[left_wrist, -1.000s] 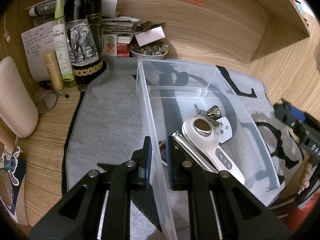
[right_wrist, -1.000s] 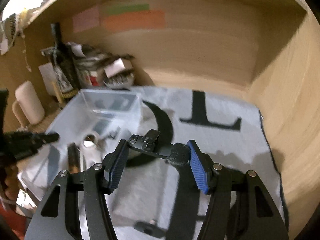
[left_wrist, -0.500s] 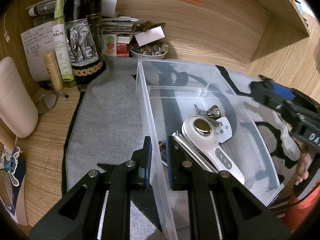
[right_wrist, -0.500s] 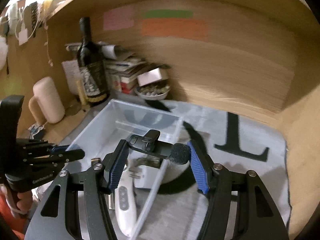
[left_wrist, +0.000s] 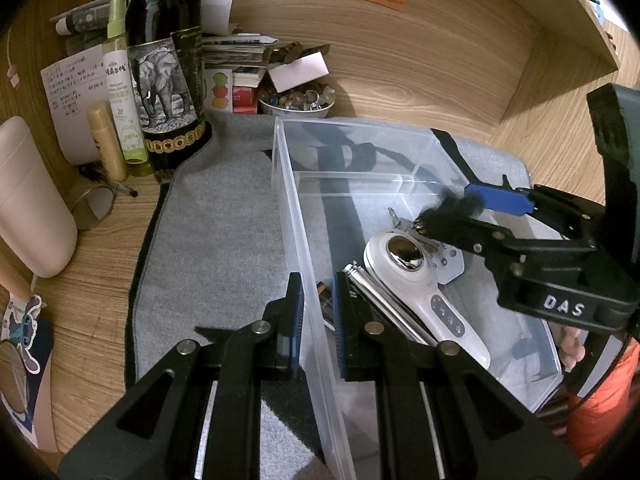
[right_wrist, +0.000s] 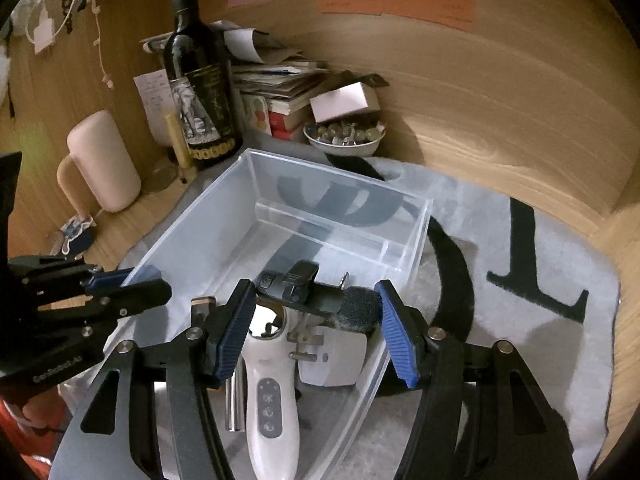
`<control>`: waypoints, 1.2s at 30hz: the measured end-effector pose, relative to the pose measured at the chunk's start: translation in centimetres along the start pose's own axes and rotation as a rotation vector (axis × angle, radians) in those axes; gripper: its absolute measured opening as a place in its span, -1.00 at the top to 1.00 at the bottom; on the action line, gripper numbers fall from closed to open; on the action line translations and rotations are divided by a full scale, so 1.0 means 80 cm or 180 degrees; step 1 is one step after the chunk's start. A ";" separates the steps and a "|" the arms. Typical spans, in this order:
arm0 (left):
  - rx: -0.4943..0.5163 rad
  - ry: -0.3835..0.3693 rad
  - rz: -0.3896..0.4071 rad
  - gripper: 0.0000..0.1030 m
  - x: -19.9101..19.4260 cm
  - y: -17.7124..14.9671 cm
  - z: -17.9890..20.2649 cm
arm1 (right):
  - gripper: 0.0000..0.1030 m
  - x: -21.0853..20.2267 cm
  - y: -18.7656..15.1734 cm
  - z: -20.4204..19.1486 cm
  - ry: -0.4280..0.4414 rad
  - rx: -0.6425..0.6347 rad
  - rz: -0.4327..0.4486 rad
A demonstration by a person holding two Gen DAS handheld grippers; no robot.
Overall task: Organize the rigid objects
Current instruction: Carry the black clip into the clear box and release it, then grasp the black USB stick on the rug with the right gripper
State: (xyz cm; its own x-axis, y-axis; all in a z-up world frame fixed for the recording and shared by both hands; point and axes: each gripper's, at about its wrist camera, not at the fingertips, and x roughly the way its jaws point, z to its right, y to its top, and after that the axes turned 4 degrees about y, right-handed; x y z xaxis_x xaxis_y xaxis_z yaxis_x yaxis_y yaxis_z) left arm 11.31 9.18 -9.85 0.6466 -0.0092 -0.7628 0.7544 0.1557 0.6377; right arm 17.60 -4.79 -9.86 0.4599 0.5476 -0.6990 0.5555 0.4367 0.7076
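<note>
Bottle [left_wrist: 166, 76] behind bin [left_wrist: 296, 216], left

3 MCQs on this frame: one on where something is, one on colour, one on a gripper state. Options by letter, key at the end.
1. Where does the white handheld device lie?
A. On the grey mat beside the bin
B. Inside the clear plastic bin
C. In the bowl by the books

2. What colour are the pads on the right gripper fingers?
A. Blue
B. Red
C. White

3. What is the left gripper doing?
A. Hanging open above the mat
B. Shut on the wine bottle
C. Shut on the bin's side wall

Key:
1. B, it rests on the bin floor next to a metal bar.
2. A, both pads show blue in the right wrist view, holding a small black microphone over the bin.
3. C, one finger sits outside the clear wall and one inside.
</note>
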 end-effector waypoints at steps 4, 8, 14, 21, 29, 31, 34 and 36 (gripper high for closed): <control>-0.0007 -0.0003 0.0000 0.76 0.000 0.000 0.000 | -0.30 -0.011 0.000 -0.002 -0.0038 -0.0029 0.0084; -0.0007 -0.0002 0.0002 0.76 -0.001 -0.001 0.000 | -0.30 -0.028 0.000 0.003 -0.0067 0.0010 0.0190; 0.0002 0.0005 0.0003 0.76 -0.001 -0.002 0.001 | -0.30 -0.061 -0.007 0.017 -0.0198 0.0081 0.0358; 0.0014 0.0017 0.0006 0.76 -0.001 -0.003 0.002 | -0.30 -0.098 -0.038 0.042 -0.0497 0.0208 0.0421; 0.0023 0.0024 0.0008 0.76 -0.001 -0.003 0.002 | -0.30 -0.100 -0.088 0.065 -0.0555 0.0502 0.0146; 0.0026 0.0024 0.0007 0.76 -0.001 -0.003 0.002 | -0.30 -0.096 -0.104 0.066 -0.0539 0.0586 0.0048; 0.0035 0.0024 0.0005 0.76 -0.002 -0.003 0.002 | -0.30 -0.090 -0.124 0.064 -0.0476 0.0682 -0.0082; 0.0047 0.0023 0.0004 0.76 -0.002 -0.003 0.002 | -0.30 -0.084 -0.136 0.058 -0.0425 0.0726 -0.0171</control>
State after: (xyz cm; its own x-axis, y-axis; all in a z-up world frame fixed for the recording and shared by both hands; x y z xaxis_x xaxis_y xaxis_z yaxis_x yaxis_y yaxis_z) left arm 11.01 8.95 -9.85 0.6468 -0.0018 -0.7626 0.7551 0.1412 0.6402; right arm 11.68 -16.57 -13.32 0.5044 0.4223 -0.7531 0.7163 0.2823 0.6381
